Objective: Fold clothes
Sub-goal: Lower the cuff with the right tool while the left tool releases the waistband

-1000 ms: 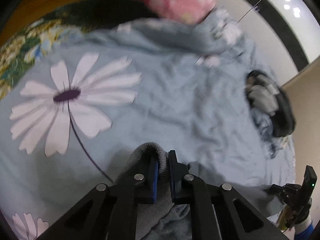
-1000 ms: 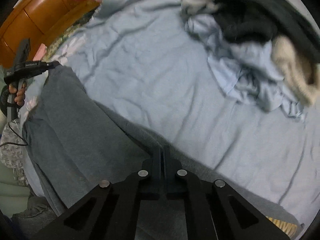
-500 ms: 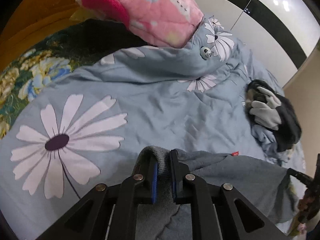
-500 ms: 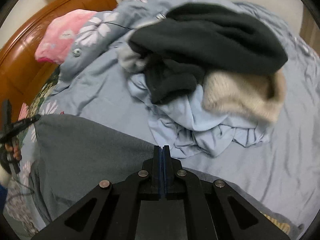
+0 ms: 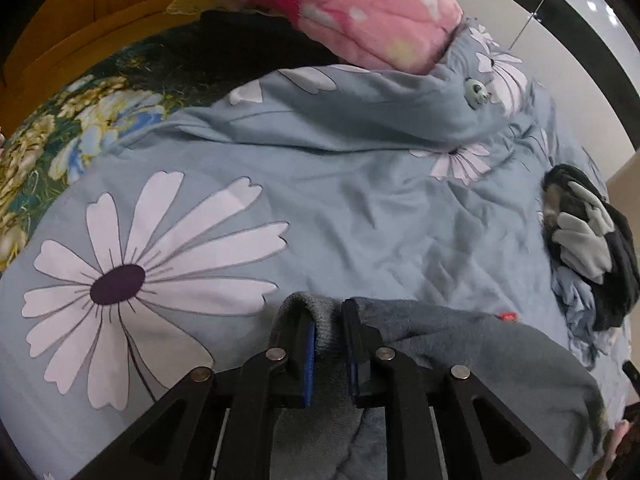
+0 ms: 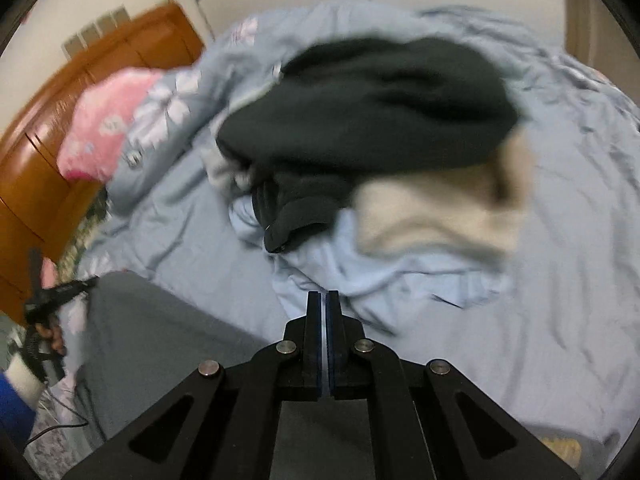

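Nearest in the left wrist view, the left gripper (image 5: 328, 320) is pinching a thick ribbed fold of a grey knit garment (image 5: 480, 344), its blue-lined fingers pressed into the soft fabric on either side. The garment is draping rightward in a fleecy sheet, a small red tag (image 5: 509, 315) showing at its far edge, and is lying over the blue duvet (image 5: 360, 208) printed with large white daisies.

In the right wrist view, the right gripper (image 6: 322, 308) is showing its fingers pressed nearly together with only a thin slit between; whether cloth is caught there cannot be told. The same grey garment (image 6: 160, 332) is stretching left toward the left gripper (image 6: 60, 294), held in a hand (image 6: 50, 334).

Farther off, a rumpled pile is sitting on the bed: a dark fleece (image 6: 372, 108) over a cream woolly piece (image 6: 440, 208) and crumpled pale blue cloth (image 6: 380, 272). At the far left, a quilted pink pillow (image 6: 104, 124) is leaning against the wooden headboard (image 6: 44, 176).
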